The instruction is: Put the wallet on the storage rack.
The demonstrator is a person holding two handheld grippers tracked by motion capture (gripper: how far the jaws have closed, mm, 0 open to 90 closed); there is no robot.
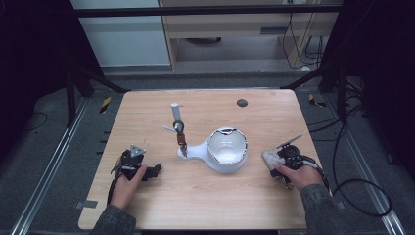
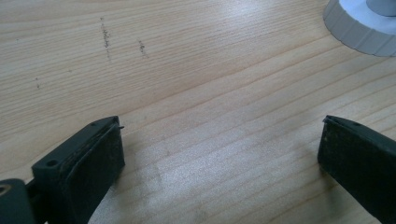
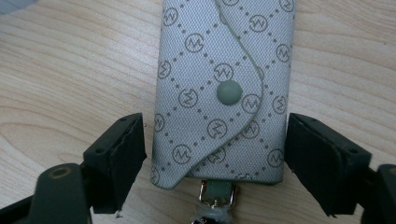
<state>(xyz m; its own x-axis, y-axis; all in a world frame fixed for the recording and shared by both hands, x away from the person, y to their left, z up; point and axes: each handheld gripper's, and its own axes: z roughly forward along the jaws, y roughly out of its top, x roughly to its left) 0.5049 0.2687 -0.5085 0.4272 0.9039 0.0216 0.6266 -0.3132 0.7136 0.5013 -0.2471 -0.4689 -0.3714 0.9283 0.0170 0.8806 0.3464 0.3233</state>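
Observation:
A grey key pouch (image 3: 219,88) with a monogram pattern and a snap button lies flat on the wooden table (image 1: 195,196), a metal clip at its near end. My right gripper (image 3: 215,140) is open, one jaw on each side of the pouch with a small gap to each. From above, the pouch (image 1: 269,157) sits at the table's right, just in front of the right gripper (image 1: 278,159). My left gripper (image 2: 219,135) is open over bare wood at the table's left (image 1: 155,170).
A white stand with a bowl (image 1: 226,149) and an upright post (image 1: 176,113) occupies the table's middle; a small brown strap (image 1: 182,140) hangs on the post. Its ribbed white base (image 2: 359,25) lies beyond the left gripper. A dark round spot (image 1: 242,103) marks the far side.

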